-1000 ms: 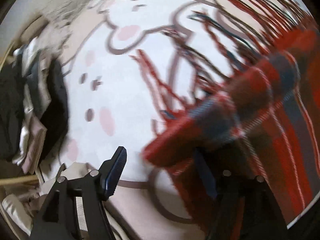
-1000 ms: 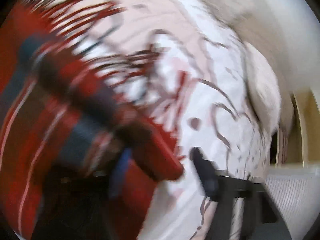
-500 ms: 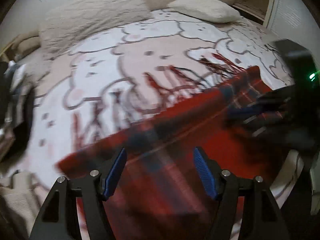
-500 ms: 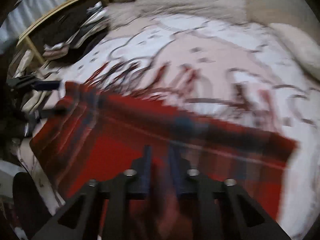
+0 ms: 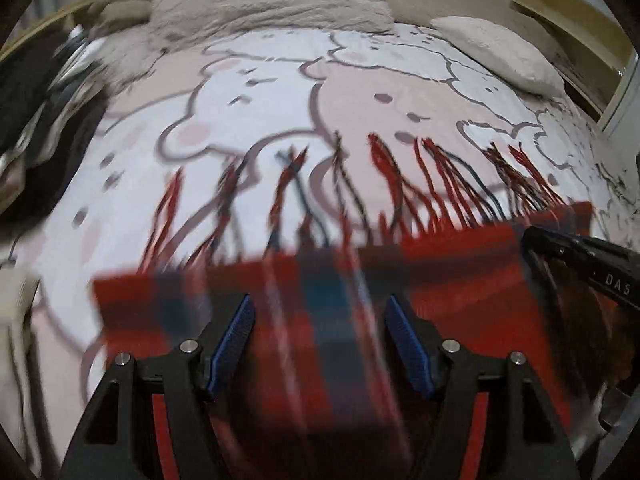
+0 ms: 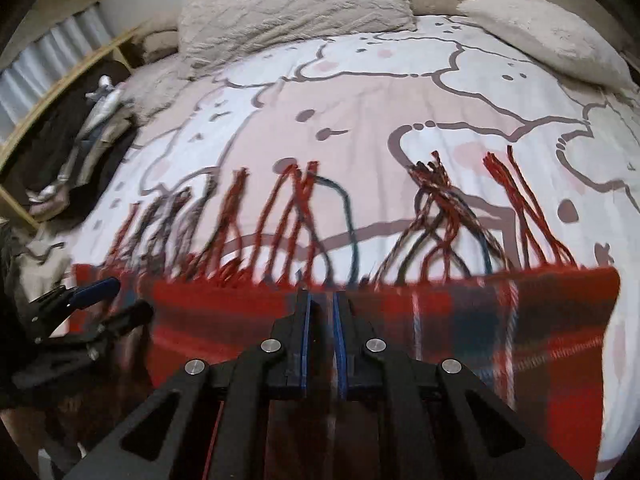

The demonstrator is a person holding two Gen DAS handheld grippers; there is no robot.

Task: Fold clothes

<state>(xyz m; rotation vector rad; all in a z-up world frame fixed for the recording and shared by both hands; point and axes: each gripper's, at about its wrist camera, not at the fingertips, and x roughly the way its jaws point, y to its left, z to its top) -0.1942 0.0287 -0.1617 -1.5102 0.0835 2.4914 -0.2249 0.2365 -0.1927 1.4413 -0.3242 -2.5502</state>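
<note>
A red tartan scarf [image 5: 320, 280] with a long red and dark fringe [image 5: 400, 184] lies across the near part of the bed; it also shows in the right wrist view [image 6: 500, 320]. My left gripper [image 5: 320, 332] is open, its blue pads [image 5: 236, 332] wide apart over the scarf. My right gripper [image 6: 320, 312] has its jaws almost closed with a thin gap, over the scarf's fringed edge; whether cloth is pinched is unclear. The right gripper also shows at the right of the left wrist view [image 5: 580, 260], and the left gripper at the left of the right wrist view [image 6: 92, 300].
The bed has a white and pink bear-print cover [image 6: 360, 120]. Beige pillows [image 6: 296, 4] lie at the headboard, a smaller one at the far right [image 6: 544, 36]. A pile of dark and pale clothes [image 6: 80, 140] lies at the left edge by a wooden rail.
Both grippers swung from the sides to face the headboard. The scarf went from held up and bunched to spread flat. The left gripper stays open; the right jaws closed.
</note>
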